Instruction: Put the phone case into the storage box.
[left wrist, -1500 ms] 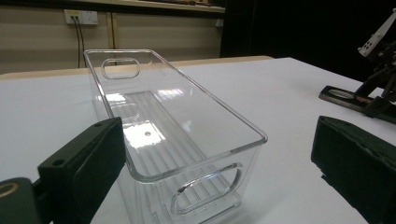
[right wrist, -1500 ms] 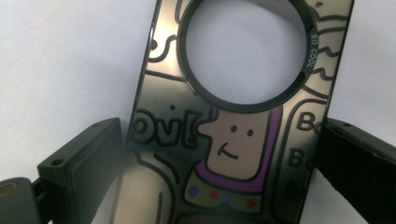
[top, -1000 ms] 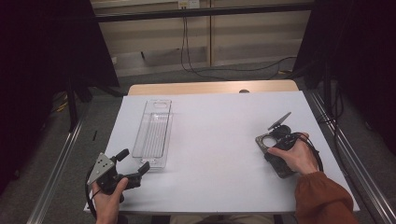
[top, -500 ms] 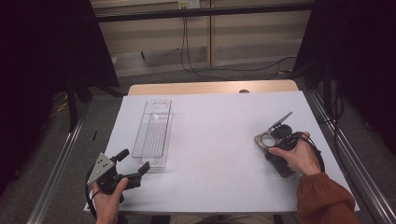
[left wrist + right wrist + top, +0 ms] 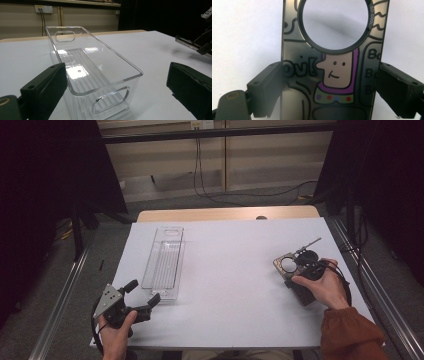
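Almost nothing has moved since the earlier frames: my right gripper has drifted a touch toward the far edge of the worktop with its flat piece, and my left gripper sits where it was. Starting at the left, my left gripper rests near the front left corner of the white worktop, its jaws spread wide and grasping nothing. In the left gripper view the two black jaws stand well apart on either side of the near end of the clear plastic bin, without touching it. The bin is long and narrow, open at the top, and lies lengthwise away from me on the left half of the worktop, with an oval handle cutout at each end and a ribbed floor. The middle of the worktop is bare white. On the right, my right gripper is clenched on a flat dark plate with a round hole, held low over the worktop's right side. In the right gripper view the plate stands between the jaws, both pressing its edges, and bears a cartoon figure with a purple collar below the hole.
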Available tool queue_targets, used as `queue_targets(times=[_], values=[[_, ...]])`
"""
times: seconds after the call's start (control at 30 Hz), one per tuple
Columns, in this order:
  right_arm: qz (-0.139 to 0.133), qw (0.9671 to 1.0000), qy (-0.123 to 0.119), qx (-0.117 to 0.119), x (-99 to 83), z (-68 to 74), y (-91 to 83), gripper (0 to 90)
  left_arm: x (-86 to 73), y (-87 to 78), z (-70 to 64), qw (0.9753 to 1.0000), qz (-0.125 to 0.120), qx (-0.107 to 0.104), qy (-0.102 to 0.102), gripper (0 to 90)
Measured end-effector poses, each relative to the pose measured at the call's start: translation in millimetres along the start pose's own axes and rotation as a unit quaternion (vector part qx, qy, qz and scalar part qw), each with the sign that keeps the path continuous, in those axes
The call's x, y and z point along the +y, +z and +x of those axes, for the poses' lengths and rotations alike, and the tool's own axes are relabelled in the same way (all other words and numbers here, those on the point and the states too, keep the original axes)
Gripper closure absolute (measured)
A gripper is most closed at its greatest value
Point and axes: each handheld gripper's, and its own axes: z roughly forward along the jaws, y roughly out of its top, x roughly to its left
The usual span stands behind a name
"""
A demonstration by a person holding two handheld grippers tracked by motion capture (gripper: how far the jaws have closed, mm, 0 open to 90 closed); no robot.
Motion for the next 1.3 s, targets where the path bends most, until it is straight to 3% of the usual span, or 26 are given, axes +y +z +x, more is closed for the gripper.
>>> queue_targets(times=[0.27, 0.57, 0.87, 1.03, 1.3], values=[[-0.043, 0.9990, 0.010, -0.002, -1.4, -0.4, -10.2, 11.6, -0.1, -0.2, -0.2, 1.0000, -0.001, -0.002, -0.001, 3.3], [-0.120, 0.9928, 0.007, -0.007, -3.1, -0.7, -22.3, 11.7, 0.2, 0.4, -0.3, 1.0000, -0.001, -0.002, 0.000, 3.3], [-0.150, 0.9886, -0.009, -0.003, -2.6, 2.9, -23.0, 11.7, 0.1, 0.2, -0.3, 1.0000, -0.001, -0.002, -0.001, 3.3], [-0.179, 0.9835, -0.025, -0.001, -2.9, 2.8, -24.2, 11.7, 0.2, 0.0, 0.0, 1.0000, -0.001, -0.001, -0.001, 3.3], [-0.221, 0.9749, -0.024, 0.011, -4.2, 4.8, -27.5, 11.7, 0.2, 1.4, -0.4, 1.0000, -0.004, -0.004, -0.003, 3.3]])
